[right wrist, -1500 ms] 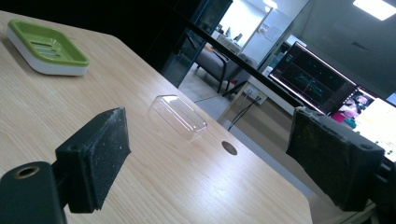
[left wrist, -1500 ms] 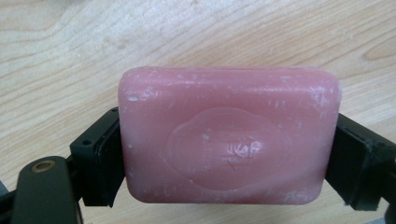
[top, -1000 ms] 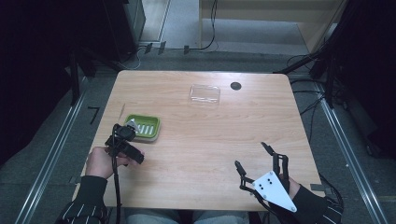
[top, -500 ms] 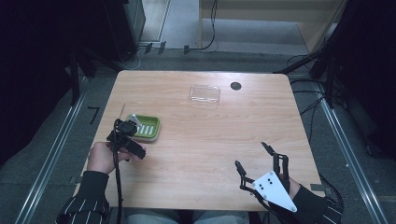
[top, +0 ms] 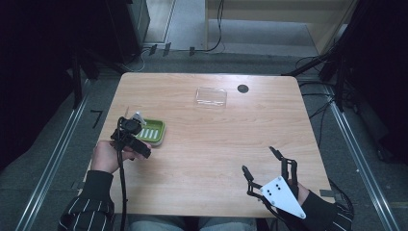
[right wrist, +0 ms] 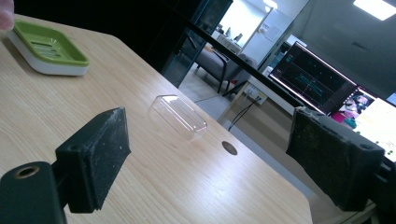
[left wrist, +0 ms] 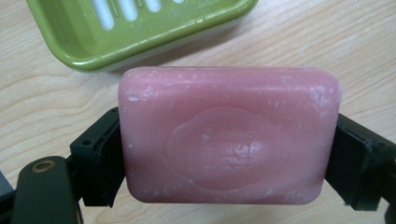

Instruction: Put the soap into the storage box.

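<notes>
The left hand-held gripper (top: 137, 134) sits at the left edge of the wooden counter (top: 211, 159), held by the person's left hand (top: 107, 156), with a striped sleeve (top: 86, 207) behind it and a black cable trailing down toward the counter's near edge. In the left gripper view its two black jaws are clamped on the short ends of a pink bar of soap (left wrist: 228, 135), which spans the whole gap between them; the bar has rounded corners, an oval embossed mark on its face and pale scuffing along its edges. The soap is held above the bare counter surface, just beside the near rim of a green soap dish (left wrist: 140, 28) with white drain slots; whether the bar touches the counter cannot be told. In the high view the green soap dish (top: 151, 131) lies on the counter directly beside the left hand-held gripper. The right hand-held gripper (top: 260, 161) is at the near right of the counter, carrying a grey three-cornered plate (top: 283, 195) on top, and its jaws stand wide apart with nothing between them, as the right gripper view confirms. A clear plastic lid or box (top: 211, 96) lies toward the far side of the counter, well apart from both grippers, with a small dark round hole (top: 243, 88) in the counter surface near it. Lit monitor screens (right wrist: 322, 79) are visible beyond the counter in the right gripper view.
</notes>
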`<state>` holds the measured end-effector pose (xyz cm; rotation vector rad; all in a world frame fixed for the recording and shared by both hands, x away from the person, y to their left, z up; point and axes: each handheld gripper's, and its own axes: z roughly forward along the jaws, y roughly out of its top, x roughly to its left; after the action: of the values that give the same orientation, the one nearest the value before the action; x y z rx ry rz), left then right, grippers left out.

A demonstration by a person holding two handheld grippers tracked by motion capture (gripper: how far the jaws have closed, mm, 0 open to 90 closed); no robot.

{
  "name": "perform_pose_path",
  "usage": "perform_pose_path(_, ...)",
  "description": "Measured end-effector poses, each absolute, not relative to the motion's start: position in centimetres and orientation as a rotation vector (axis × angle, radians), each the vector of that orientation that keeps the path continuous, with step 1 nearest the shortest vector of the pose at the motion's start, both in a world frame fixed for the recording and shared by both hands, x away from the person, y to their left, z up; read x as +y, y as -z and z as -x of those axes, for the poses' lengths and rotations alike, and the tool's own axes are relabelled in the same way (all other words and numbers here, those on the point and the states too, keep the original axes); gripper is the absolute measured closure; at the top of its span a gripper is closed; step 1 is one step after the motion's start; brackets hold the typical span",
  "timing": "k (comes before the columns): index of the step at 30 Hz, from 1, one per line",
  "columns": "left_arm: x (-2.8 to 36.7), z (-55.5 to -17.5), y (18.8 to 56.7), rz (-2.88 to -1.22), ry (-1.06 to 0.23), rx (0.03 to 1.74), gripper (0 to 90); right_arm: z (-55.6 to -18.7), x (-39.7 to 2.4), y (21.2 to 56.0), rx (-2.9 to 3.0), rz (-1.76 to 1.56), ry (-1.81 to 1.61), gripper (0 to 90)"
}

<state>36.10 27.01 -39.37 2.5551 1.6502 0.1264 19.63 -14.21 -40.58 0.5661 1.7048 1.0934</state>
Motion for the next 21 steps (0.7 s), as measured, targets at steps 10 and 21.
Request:
perform_pose_path(10, 27.0, -37.3, 39.0, -2.541, -0.137, 1.647, 14.0, -19.6, -14.2, 40.6, 1.705, -0.567, -1.093, 13.2)
perform_pose_path(21, 27.1, -38.1, 38.5, -2.526, -0.145, 1.638, 14.0, -19.4, -14.4, 40.6, 1.702, -0.574, -1.083, 13.2)
